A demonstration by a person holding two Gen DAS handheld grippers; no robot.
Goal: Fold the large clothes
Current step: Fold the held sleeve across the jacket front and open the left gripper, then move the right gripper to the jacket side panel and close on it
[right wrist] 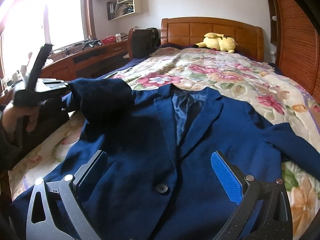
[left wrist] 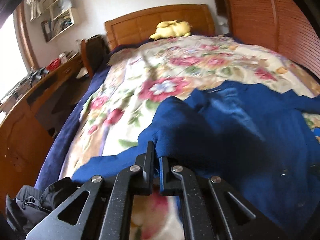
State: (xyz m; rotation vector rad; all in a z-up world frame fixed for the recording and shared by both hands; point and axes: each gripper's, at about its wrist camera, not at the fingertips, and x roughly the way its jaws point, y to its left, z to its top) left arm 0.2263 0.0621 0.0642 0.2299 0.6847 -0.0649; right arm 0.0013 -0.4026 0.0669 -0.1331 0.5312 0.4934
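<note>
Our left gripper [left wrist: 157,156] is clamped on the navy blazer's [right wrist: 156,140] sleeve [right wrist: 104,98], lifted off the floral blanket [right wrist: 220,70]. Our right gripper [right wrist: 160,172] hangs over the blazer's front, jaws wide apart and gripping nothing

The left gripper [left wrist: 157,156] is pinching the sleeve [right wrist: 104,94], jaws nearly together, and holding it raised at the left. A hand [right wrist: 24,116] is apparently gripping its handle. The right gripper [right wrist: 160,172] is hovering with jaws wide apart.
</note>
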